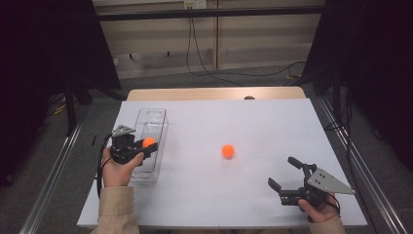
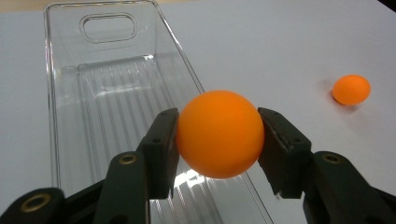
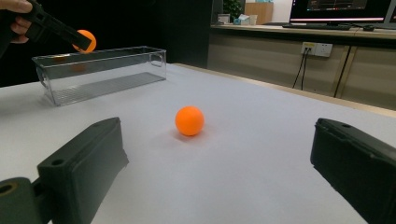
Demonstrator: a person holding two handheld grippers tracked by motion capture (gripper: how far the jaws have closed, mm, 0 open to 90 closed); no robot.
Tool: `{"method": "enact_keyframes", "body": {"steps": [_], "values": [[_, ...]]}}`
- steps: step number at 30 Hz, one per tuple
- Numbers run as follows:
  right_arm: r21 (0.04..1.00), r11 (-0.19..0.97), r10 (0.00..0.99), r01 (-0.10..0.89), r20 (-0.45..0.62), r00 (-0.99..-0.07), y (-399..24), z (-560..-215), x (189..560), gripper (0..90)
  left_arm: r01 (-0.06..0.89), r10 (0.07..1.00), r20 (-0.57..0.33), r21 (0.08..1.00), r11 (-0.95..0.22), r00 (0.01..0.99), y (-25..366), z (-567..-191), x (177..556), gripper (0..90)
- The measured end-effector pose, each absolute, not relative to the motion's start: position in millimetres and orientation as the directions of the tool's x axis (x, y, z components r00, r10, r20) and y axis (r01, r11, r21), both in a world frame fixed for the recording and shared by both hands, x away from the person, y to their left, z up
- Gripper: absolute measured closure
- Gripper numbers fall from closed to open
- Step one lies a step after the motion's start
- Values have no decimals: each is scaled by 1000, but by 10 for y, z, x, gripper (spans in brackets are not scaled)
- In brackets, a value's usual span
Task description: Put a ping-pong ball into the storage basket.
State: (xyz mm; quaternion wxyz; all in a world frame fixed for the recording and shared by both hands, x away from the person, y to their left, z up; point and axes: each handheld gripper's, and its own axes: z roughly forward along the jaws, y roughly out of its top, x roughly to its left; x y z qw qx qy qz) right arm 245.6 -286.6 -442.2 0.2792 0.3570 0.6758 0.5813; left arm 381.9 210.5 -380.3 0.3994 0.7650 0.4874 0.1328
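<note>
My left gripper [image 1: 146, 146] is shut on an orange ball [image 1: 149, 142], held above a clear plastic bin [image 1: 151, 117] at the table's left. In the left gripper view the ball [image 2: 219, 134] sits squeezed between both pads over the bin's [image 2: 100, 100] right wall. A second orange ball [image 1: 228, 151] rests on the white table near the middle, also seen as a small ball [image 2: 351, 89] at the right. My right gripper [image 1: 285, 171] stands open at the front right, jaws pointing toward that ball [image 3: 189, 121], nothing between them. Far off, the held ball [image 3: 87, 40] hangs over the bin [image 3: 100, 77].
The white table top [image 1: 272, 122] ends in a wooden strip at the back. Dark curtains and metal rails flank both sides. Cables hang down the rear wall. A monitor and a socket strip stand behind the table in the right gripper view.
</note>
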Motion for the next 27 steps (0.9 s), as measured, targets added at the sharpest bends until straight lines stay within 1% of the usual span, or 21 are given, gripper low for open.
{"method": "enact_keyframes", "body": {"steps": [27], "values": [[985, 69, 806, 158, 38, -591, -2862, -4420, 2455, 24, 644, 871, -162, 737, -205, 463, 2159, -3882, 3843, 509]]}}
